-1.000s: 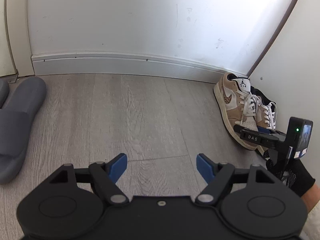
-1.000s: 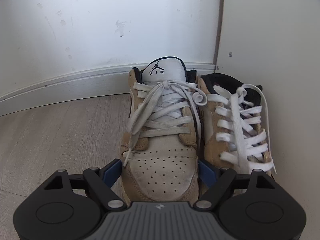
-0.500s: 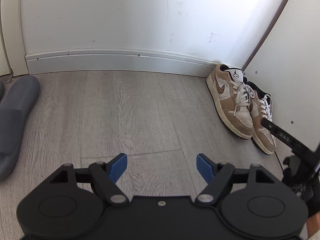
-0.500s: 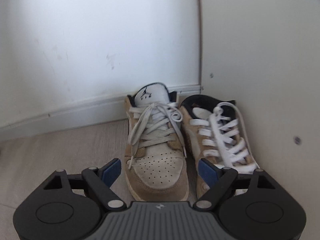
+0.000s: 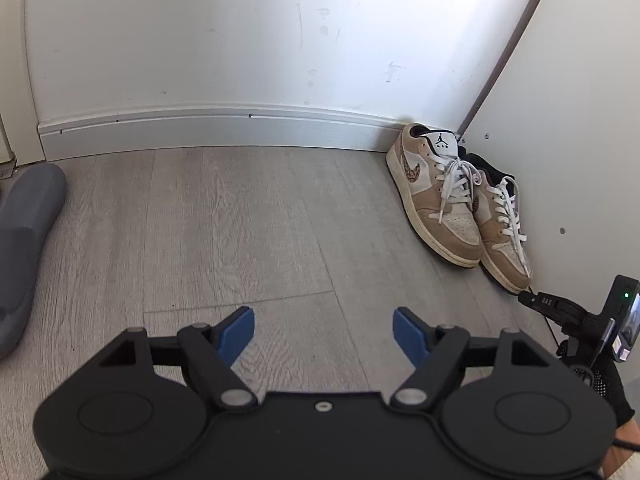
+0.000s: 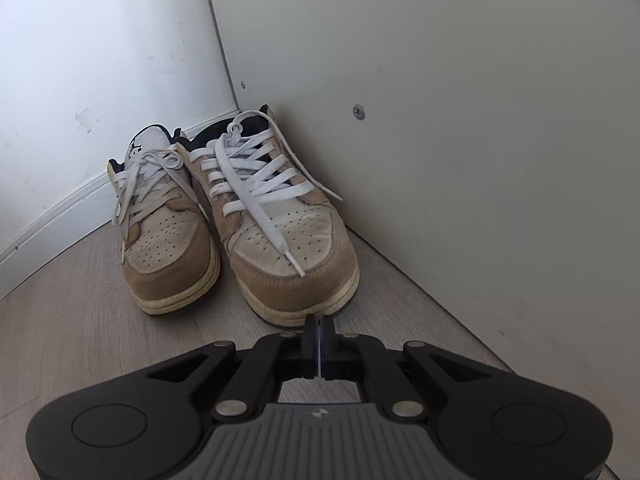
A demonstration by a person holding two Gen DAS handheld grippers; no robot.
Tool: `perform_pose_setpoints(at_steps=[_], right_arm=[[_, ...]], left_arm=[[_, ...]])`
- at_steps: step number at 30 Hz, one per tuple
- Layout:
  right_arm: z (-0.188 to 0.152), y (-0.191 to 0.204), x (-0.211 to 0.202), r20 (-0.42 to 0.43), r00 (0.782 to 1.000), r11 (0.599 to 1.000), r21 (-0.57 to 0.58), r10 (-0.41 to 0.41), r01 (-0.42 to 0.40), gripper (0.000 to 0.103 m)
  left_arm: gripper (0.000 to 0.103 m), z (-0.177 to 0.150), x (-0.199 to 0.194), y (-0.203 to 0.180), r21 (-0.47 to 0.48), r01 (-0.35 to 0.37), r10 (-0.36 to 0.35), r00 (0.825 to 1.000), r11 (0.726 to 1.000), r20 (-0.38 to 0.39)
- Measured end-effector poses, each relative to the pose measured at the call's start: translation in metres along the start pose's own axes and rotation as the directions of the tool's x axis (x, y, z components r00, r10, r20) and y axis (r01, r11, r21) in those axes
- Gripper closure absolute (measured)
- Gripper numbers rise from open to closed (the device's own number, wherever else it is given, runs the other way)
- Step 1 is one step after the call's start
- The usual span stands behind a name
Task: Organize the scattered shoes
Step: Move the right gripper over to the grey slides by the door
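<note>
Our right gripper (image 6: 320,344) has its black fingers pressed together on nothing, its tip just short of the toe of the nearer tan suede sneaker with white laces (image 6: 276,216). That sneaker's twin (image 6: 164,220) sits touching it on the left, both tucked into the far right corner against the white panel (image 6: 460,120). Our left gripper (image 5: 323,330) stands spread over bare grey wood-look floor (image 5: 240,220), with a grey foam slide sandal (image 5: 24,232) at far left.

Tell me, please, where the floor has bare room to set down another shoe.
The wide floor strip along the baseboard, between the grey slides and the sneakers, is bare. The corner by the panel is crowded: the sneakers fill it.
</note>
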State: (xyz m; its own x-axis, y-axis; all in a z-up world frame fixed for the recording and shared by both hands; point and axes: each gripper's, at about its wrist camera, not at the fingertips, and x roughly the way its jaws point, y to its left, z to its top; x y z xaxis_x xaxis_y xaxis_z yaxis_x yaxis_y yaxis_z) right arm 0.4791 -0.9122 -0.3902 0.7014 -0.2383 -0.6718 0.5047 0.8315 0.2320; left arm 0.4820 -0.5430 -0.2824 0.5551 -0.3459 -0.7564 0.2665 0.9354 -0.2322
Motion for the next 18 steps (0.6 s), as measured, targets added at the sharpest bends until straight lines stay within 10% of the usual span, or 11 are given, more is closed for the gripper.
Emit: perform_pose_setpoints(at_steps=[18], right_arm=[[0.004,0.018,0.018,0.007,1.0,1.0,-0.025,0.002,-0.002,0.1]], left_arm=[[0.026,-0.006,0.003,0.018,-0.071,0.004,-0.006,1.0,0.997,-0.025]])
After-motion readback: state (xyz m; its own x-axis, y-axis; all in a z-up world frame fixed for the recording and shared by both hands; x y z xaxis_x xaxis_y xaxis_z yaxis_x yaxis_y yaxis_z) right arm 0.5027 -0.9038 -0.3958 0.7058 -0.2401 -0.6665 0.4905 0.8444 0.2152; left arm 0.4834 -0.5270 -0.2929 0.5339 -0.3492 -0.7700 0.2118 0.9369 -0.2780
